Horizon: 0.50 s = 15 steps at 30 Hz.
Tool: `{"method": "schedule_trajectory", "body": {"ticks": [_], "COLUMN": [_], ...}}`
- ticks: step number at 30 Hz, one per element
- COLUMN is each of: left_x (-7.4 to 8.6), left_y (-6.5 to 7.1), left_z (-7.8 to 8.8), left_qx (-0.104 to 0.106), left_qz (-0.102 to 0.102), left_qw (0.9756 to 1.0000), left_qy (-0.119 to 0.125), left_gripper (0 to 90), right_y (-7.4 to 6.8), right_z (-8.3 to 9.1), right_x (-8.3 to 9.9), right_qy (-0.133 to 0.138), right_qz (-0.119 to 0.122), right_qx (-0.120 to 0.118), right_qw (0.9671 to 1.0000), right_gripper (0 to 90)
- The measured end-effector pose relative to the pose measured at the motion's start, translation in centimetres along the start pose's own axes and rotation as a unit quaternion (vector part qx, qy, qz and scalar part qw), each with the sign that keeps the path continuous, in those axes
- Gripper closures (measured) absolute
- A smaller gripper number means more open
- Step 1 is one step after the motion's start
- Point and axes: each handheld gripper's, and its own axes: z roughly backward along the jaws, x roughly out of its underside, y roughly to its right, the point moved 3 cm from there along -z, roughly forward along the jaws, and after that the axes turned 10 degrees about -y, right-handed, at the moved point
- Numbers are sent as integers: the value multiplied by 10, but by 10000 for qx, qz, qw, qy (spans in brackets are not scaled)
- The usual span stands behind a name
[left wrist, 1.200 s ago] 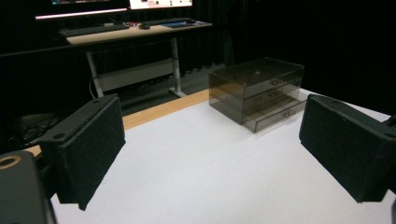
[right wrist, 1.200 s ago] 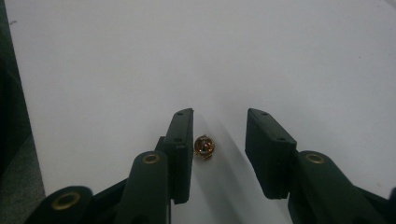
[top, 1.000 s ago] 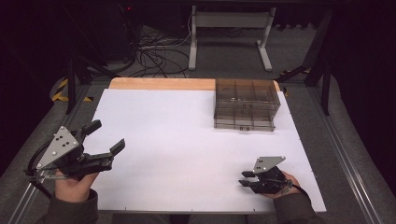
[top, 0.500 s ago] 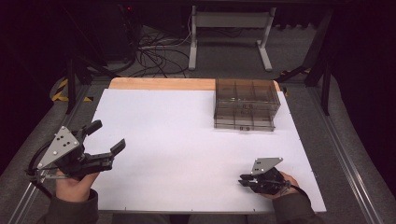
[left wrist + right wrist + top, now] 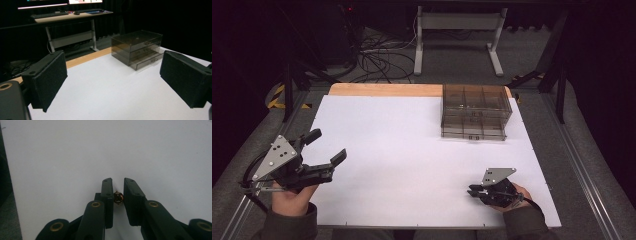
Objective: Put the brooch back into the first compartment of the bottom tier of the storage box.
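My right gripper [image 5: 117, 181] rests low over the white table sheet [image 5: 75, 150], shut on a small round brown-and-gold object [image 5: 118, 198] pinched between its pads. In the high view the right gripper [image 5: 471, 190] sits near the table's front right, held by a hand. My left gripper [image 5: 328, 145] is at the front left edge with its jaws wide open and nothing between them. Its black pads [image 5: 47, 77] frame the table ahead.
A smoky transparent drawer box [image 5: 474, 112] stands at the back right of the table, and this drawer box [image 5: 137, 47] is seen ahead of the left gripper. A wooden strip [image 5: 387, 90] runs along the far edge. Beyond it are cables and a desk frame.
The right gripper's jaws have drawn together since the earliest frame. Neither hand has shifted.
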Motion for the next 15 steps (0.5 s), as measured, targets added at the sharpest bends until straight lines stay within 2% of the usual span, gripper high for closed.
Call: {"method": "schedule_trajectory", "body": {"ticks": [15], "left_x": [1], "left_y": [0], "left_z": [-1], "left_qx": [8], "left_qz": [17], "left_qw": [10000], "left_qy": [-10], "left_gripper": [81], "right_y": [7], "right_z": [-1], "right_x": [-4], "right_qy": [197], "right_qz": [-268], "right_qx": [257], "right_qw": [9991], "right_gripper": [792]}}
